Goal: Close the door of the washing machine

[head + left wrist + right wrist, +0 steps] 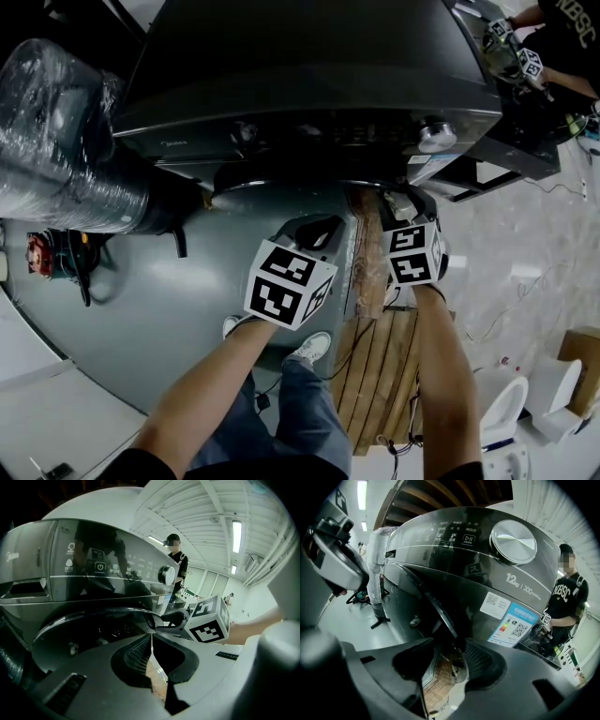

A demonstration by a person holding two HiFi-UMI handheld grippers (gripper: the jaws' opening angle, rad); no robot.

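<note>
Washing machine (309, 84): dark grey front-loader, directly ahead of both pairs of jaws. Its silver dial (513, 535) sits above and to the right of the right jaws.

Door (370, 258): open, swung out from the machine front and seen edge-on. In the right gripper view its dark edge (440, 613) runs down toward the gap between the right jaws. In the head view it stands just left of the right gripper and right of the left one.

Right gripper (447, 645): jaws spread wide, pads clear on either side, nothing clamped.

Left gripper (151, 639): jaws drawn together at the tips, with only a slit between the pads and nothing visible in it. A curved rim (93, 615) on the machine front arcs just ahead and to the left of them.

Energy label (518, 623): stuck on the machine front, up and to the right of the right jaws.

Wooden pallet (384, 375): on the floor, below the right jaws.

Plastic-wrapped roll (56, 131): beside the machine, well to the left of the left jaws.

Person in a black shirt (569, 597): standing beyond the machine, far right of the right jaws.
</note>
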